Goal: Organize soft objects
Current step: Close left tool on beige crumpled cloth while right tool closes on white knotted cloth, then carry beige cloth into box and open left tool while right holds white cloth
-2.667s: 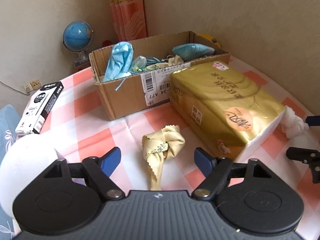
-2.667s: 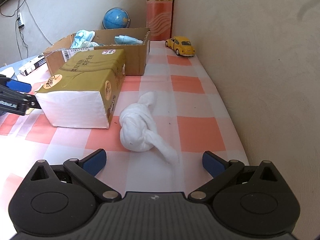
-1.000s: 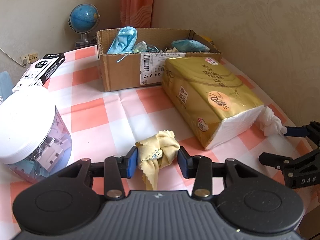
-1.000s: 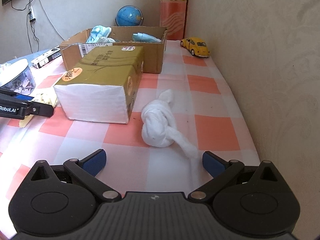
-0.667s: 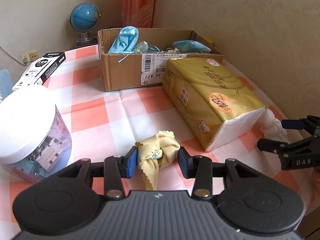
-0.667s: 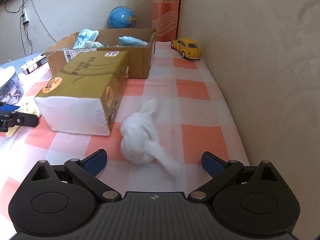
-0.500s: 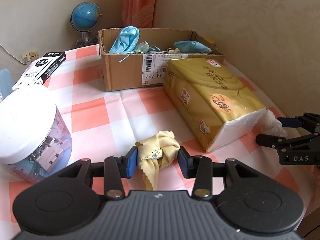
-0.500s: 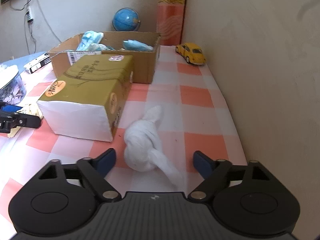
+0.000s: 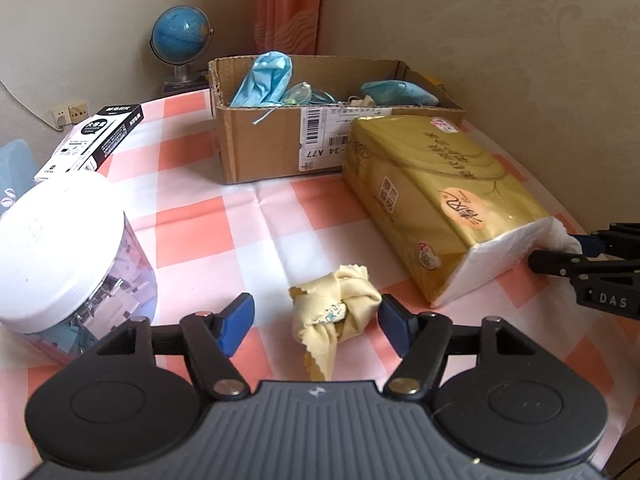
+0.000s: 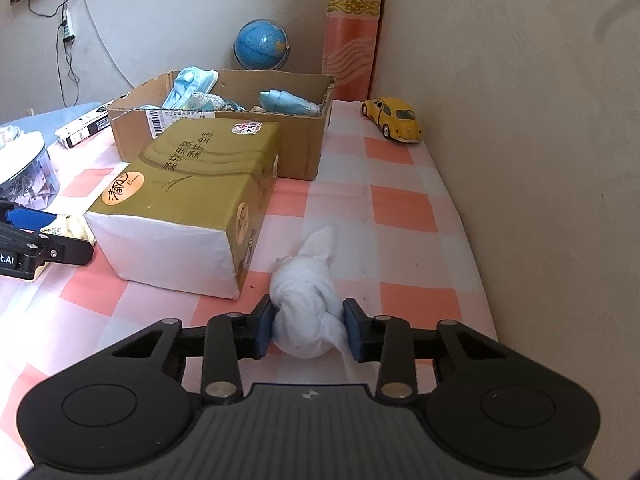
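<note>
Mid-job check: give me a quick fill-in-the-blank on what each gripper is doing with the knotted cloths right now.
1. The right gripper has its fingers shut on the knotted ____ cloth.
2. The left gripper is ____, with the yellow cloth lying between its fingers.
3. Blue face masks lie inside the ____ box.
4. The gold tissue pack lies on the ____ tablecloth.

Missing words: white; open; cardboard; checkered

Between the right claw (image 10: 308,326) pads sits soft matt white cloth (image 10: 306,304); beyond it, a glossy gold plastic-wrapped tissue pack (image 10: 200,176) and rough corrugated cardboard box (image 10: 304,152).
</note>
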A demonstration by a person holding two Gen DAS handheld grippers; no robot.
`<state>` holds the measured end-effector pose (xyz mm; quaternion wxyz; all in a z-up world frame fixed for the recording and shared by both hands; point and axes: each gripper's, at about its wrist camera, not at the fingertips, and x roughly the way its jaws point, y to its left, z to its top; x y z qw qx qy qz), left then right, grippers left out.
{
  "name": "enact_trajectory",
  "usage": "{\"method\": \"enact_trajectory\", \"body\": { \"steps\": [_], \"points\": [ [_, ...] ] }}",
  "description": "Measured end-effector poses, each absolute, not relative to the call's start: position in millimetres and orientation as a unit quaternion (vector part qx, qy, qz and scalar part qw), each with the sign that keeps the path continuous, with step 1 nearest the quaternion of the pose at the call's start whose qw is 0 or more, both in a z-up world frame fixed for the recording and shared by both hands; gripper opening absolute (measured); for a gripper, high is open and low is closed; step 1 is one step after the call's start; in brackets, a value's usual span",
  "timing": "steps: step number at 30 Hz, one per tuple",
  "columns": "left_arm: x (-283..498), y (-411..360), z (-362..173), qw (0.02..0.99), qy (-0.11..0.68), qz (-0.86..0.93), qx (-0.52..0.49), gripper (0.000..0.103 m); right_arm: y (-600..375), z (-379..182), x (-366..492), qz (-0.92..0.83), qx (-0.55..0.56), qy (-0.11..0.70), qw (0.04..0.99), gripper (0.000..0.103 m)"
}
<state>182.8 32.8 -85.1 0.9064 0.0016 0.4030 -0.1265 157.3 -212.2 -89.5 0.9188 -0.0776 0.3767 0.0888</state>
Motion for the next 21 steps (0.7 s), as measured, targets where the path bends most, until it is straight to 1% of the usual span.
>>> {"method": "enact_trajectory", "body": {
  "steps": [6, 10, 12, 14, 17, 21],
  "points": [
    [181, 30, -81, 0.909, 0.395, -0.135, 0.007, 0.068, -214, -88, 156, 0.086, -0.069, 0.376, 0.92, 0.041],
    [181, 26, -80, 0.908, 0.393, -0.142, 0.019, 0.064, -215, -87, 155, 0.087, -0.065, 0.376, 0.92, 0.041],
    [182, 24, -80, 0.907, 0.395, -0.143, 0.023, 0.059, -215, -87, 154, 0.086, -0.063, 0.376, 0.921, 0.041],
    [182, 23, -81, 0.906, 0.396, -0.148, 0.024, 0.046, -215, -85, 153, 0.086, -0.06, 0.374, 0.921, 0.041],
    [181, 22, -81, 0.905, 0.396, -0.153, 0.027, 0.041, -216, -83, 151, 0.083, -0.055, 0.374, 0.922, 0.041],
    [178, 20, -79, 0.902, 0.397, -0.165, 0.036, 0.036, -218, -79, 147, 0.08, -0.052, 0.375, 0.922, 0.041]
  ]
}}
